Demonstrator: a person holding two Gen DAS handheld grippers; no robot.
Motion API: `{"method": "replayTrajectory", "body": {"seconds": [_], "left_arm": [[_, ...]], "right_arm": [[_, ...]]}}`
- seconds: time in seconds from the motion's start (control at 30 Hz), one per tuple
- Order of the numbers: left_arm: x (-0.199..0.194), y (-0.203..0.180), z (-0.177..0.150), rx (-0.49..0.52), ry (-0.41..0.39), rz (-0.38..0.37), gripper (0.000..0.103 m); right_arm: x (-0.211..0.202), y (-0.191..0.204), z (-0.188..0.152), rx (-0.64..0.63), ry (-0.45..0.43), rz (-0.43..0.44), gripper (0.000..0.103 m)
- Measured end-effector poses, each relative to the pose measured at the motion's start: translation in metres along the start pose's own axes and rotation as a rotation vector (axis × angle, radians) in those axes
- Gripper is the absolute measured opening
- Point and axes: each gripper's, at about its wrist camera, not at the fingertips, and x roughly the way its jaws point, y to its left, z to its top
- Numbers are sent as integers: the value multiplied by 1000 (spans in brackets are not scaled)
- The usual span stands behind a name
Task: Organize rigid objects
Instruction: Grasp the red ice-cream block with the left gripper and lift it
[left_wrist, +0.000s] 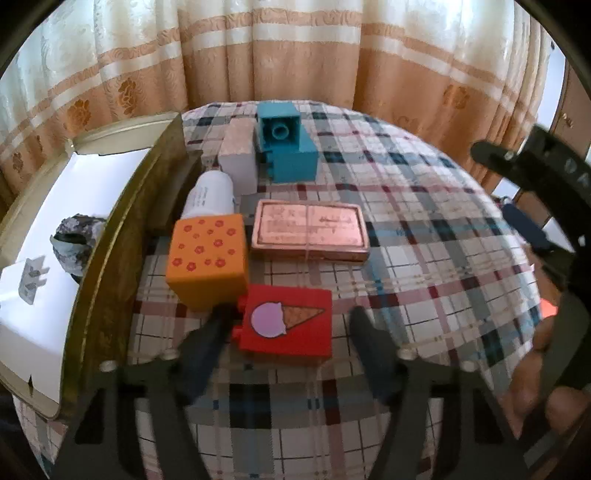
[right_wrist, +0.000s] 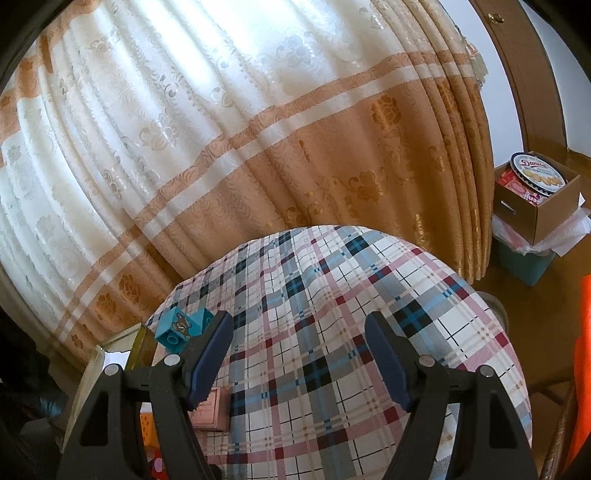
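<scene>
The red block (left_wrist: 286, 325) lies flat on the plaid-covered desk (left_wrist: 424, 229), its top face printed with a pink-scooped ice cream cone, studs showing on its left end. It sits between the fingers of the left tongs (left_wrist: 288, 325): the left finger (left_wrist: 218, 325) is against the studded end, while the right finger stands clear of the block with cloth showing between, so the tongs are apart and not clamped. Touching the block's upper left corner is an orange block (left_wrist: 207, 254) dotted with red flowers; behind are a copper-coloured flat tin (left_wrist: 310, 230), a white bottle (left_wrist: 210, 195), a pale block (left_wrist: 238, 155) and a teal block (left_wrist: 288, 144). The left wrist view alone shows this whole cluster and the gold-edged tray (left_wrist: 110, 266) bordering it on the left. The right wrist view shows the right tongs (right_wrist: 299, 354) spread wide over bare plaid with nothing between them, plus a cardboard box (right_wrist: 543, 206) holding a biscuit tin off the desk's far right. The cloth right of the cluster is open up to the rounded desk edge, with curtains (right_wrist: 221, 147) just beyond.
</scene>
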Motion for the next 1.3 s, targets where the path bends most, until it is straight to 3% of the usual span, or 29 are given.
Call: {"method": "replayTrajectory", "body": {"seconds": [0.03,0.07,0.37,0.67,0.83,1.0,1.1,1.2,1.3], "left_arm": [[-2,3,-1,-4,-4,-17,44],[-4,5,-2,-8,-6,-31,43],[-17,20,-7,-10,-23,-145,42],[-62,35,-4,21,-176,-196,42],[-68,51,1,-13,-189,-197,42],[-74,63,2,-28,-206,-180,42],[-73,72,3,-50,-202,-161,42],[-74,81,4,-76,-207,-157,42],[-77,87,3,-82,-219,-144,42]], "right_arm": [[1,0,0,2,6,-2,76],[2,-1,0,5,10,-3,76],[4,-3,0,20,20,-10,76],[9,2,0,-10,57,7,76],[31,19,-5,-92,194,58,76],[52,59,-20,-287,354,158,76],[67,75,-22,-301,408,202,76],[81,90,-25,-356,426,188,76],[86,102,-35,-448,434,116,68]]}}
